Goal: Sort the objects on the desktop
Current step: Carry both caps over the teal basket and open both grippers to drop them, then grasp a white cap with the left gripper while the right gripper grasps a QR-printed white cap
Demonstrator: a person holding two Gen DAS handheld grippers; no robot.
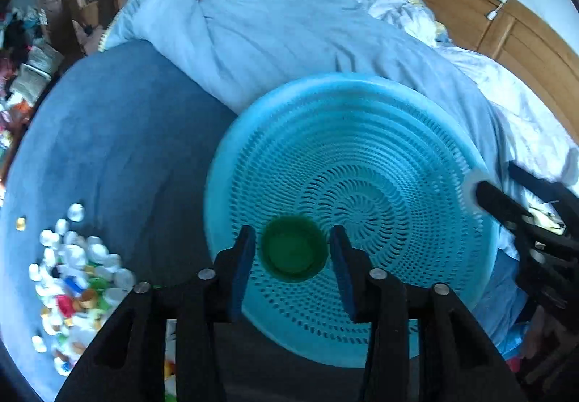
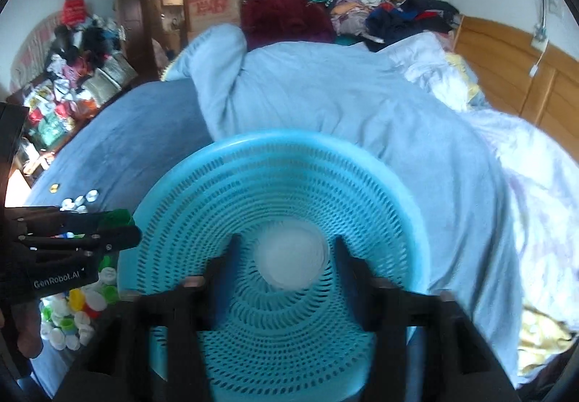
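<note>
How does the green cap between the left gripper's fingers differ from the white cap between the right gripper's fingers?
The green cap is dark green and sharp, its hollow side facing the camera; the white cap is pale and blurred, so its facing is unclear. In each wrist view, the white cap looks wider than the green cap. Both are round and sit over the blue basket, with gaps to the fingers.

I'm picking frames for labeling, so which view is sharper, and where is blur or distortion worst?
Left wrist view: sharper, the green cap and basket holes read clearly, with slight smear on the right gripper at the edge. Right wrist view: the white cap and its own jaws are motion-blurred. Both bend strongly at the rim, with dark corners.
</note>
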